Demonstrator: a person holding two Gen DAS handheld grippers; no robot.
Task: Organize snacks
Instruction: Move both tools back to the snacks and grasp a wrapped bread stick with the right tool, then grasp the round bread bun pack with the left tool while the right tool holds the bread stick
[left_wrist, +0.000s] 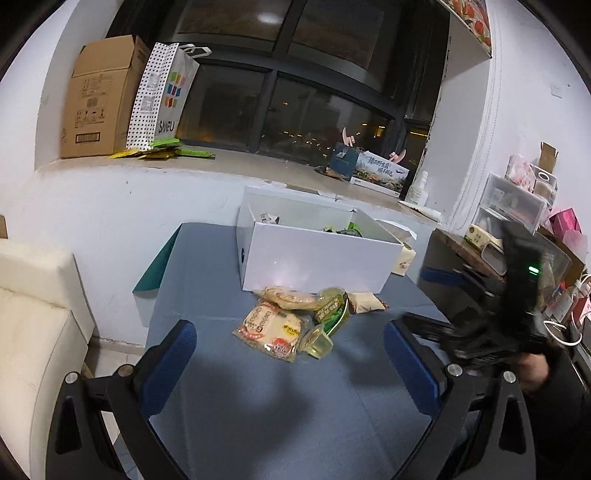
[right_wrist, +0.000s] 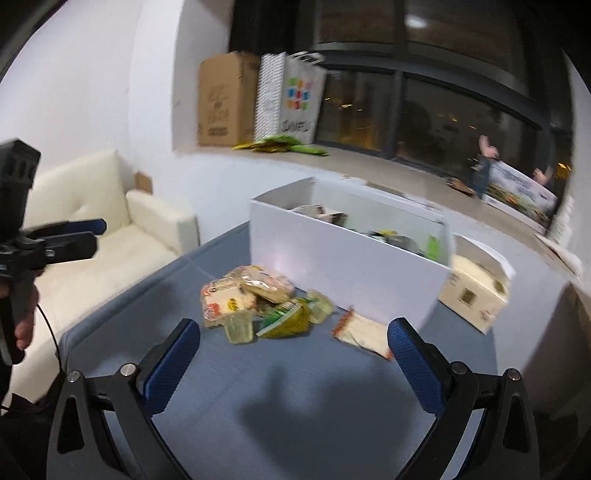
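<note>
Left gripper (left_wrist: 290, 363): fingers (left_wrist: 168, 363) spread wide, nothing between them, held above the near part of the blue worktop (left_wrist: 221, 398). Right gripper (right_wrist: 293, 363): fingers (right_wrist: 171, 363) also spread wide, holding nothing, over the same worktop area. The right wrist view is motion-blurred.

Snack pile (left_wrist: 295, 317) sits ahead of both grippers, mid-worktop, just in front of the white box (left_wrist: 314, 258). In the pile: round cracker packs (left_wrist: 267, 326) in clear wrap, one stacked partly on another; two clear jelly cups (left_wrist: 316, 339), one lying on its side; a green-labelled yellow pack (left_wrist: 332, 308) between them. A flat beige packet with orange ends (right_wrist: 364, 332) lies apart from the pile on the right, near the right gripper's right finger.

The white box is open-topped with several wrapped snacks already inside; contents too small to identify. A smaller cream carton (right_wrist: 474, 295) stands just right of it.

Beyond: window ledge (left_wrist: 236, 170) with a cardboard box (left_wrist: 99, 99), a dotted paper bag (left_wrist: 162, 96) and green packets (left_wrist: 162, 151). White sofa (right_wrist: 96, 229) left of the worktop.
</note>
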